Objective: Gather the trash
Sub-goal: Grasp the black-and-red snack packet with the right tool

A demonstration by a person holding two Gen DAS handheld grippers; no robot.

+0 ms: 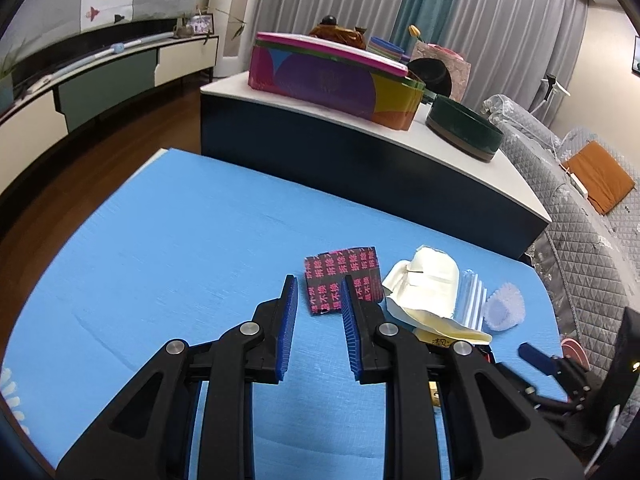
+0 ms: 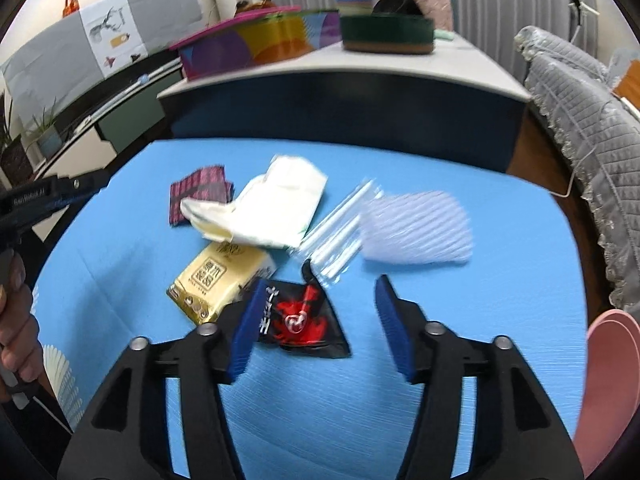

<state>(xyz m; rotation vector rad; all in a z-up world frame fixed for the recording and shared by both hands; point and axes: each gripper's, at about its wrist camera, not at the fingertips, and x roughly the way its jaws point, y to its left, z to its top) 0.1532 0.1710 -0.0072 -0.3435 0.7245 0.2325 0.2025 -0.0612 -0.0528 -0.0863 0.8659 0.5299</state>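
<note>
No trash has been picked up yet, as far as can be seen. On the blue mat (image 2: 400, 400) 6 pieces of trash are spread in a loose bunch: a dark wrapper with pink writing (image 1: 340, 280), a white paper bag (image 2: 280, 208), a gold packet (image 2: 220, 280), a black and red packet (image 2: 304, 320), a clear bag of straws (image 2: 340, 232) and a white foam net (image 2: 416, 228). All 6 are left to be collected, so the job is judged to be at its start. The left gripper (image 1: 318, 328) is held partly open with nothing in it, and the dark wrapper is seen just past its tips. The right gripper (image 2: 320, 328) is held wide open and nothing is held in it either; the black and red packet lies between its fingers on the mat. A pink bin (image 2: 612, 380) is seen at the right edge (it may be where the trash goes, but that is only a guess). Pink Chinese words are printed all over the dark wrapper. Chinese words are also printed on the gold packet and in white on the black packet, but they are too blurred to be read.
</note>
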